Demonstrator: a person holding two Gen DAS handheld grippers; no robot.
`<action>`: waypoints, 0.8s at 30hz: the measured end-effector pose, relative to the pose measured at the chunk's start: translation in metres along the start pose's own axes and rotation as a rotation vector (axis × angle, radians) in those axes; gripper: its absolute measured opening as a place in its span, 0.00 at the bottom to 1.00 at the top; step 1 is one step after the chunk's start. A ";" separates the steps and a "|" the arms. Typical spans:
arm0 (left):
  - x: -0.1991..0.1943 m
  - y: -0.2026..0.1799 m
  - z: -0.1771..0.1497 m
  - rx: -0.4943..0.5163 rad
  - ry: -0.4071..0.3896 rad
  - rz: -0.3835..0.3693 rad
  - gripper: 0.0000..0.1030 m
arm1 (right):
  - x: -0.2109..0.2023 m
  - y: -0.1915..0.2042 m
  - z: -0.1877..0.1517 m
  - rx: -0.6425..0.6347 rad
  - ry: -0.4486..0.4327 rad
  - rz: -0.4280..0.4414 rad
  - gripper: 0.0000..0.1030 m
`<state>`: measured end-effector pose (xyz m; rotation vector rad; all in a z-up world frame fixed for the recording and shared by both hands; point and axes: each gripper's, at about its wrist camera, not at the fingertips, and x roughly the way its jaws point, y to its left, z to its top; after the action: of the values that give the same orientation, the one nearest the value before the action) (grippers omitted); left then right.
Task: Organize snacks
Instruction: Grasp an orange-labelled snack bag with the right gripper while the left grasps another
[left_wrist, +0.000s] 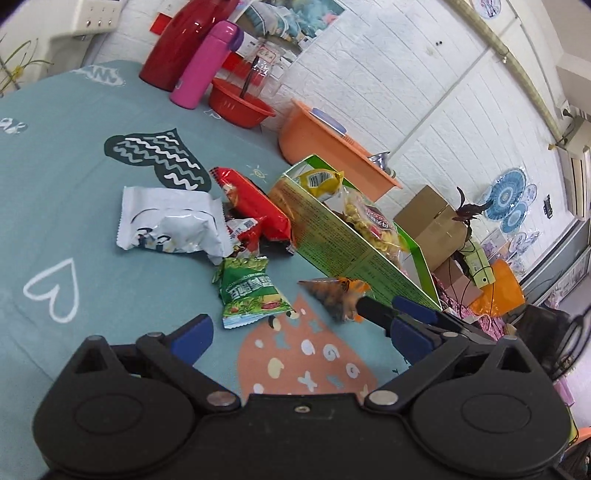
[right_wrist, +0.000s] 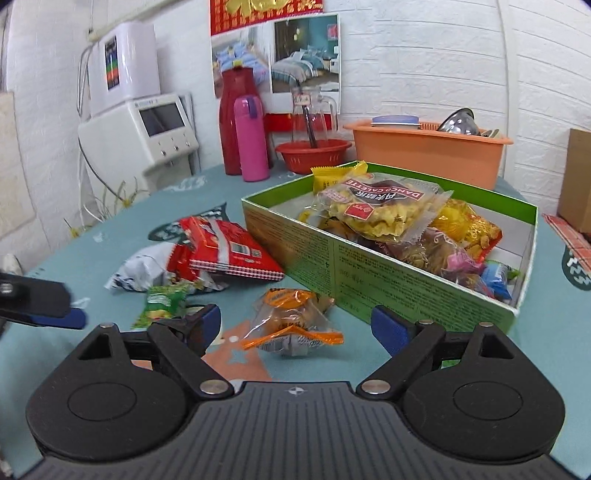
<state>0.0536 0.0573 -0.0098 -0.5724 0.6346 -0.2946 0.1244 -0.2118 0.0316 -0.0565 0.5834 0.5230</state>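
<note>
A green cardboard box (right_wrist: 417, 291) holds several snack packets; it also shows in the left wrist view (left_wrist: 343, 240). On the teal tablecloth beside it lie an orange clear packet (right_wrist: 291, 321) (left_wrist: 334, 295), a green packet (left_wrist: 247, 291) (right_wrist: 162, 301), a red packet (left_wrist: 258, 206) (right_wrist: 225, 249) and a white packet (left_wrist: 173, 221) (right_wrist: 142, 269). My right gripper (right_wrist: 295, 326) is open, its jaws on either side of the orange packet, not closed on it. My left gripper (left_wrist: 299, 334) is open and empty, just short of the green packet.
At the back by the wall stand a red jug (right_wrist: 236, 118), a pink flask (right_wrist: 251, 138), a red bowl (right_wrist: 314, 153) and an orange basin (right_wrist: 428, 151) with dishes. A white appliance (right_wrist: 144, 133) stands beyond the table's left edge. Cardboard boxes (left_wrist: 432, 225) lie past the far edge.
</note>
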 end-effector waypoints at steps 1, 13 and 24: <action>-0.001 0.001 0.000 -0.003 -0.001 -0.006 1.00 | 0.006 0.000 0.000 -0.007 0.004 -0.006 1.00; 0.034 -0.017 -0.018 0.045 0.138 -0.153 1.00 | -0.022 0.026 -0.030 -0.065 0.093 0.155 0.86; 0.052 -0.023 -0.035 0.036 0.216 -0.171 0.72 | -0.056 0.051 -0.053 -0.113 0.080 0.182 0.99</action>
<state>0.0699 0.0024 -0.0440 -0.5655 0.7884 -0.5321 0.0330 -0.2034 0.0221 -0.1331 0.6402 0.7329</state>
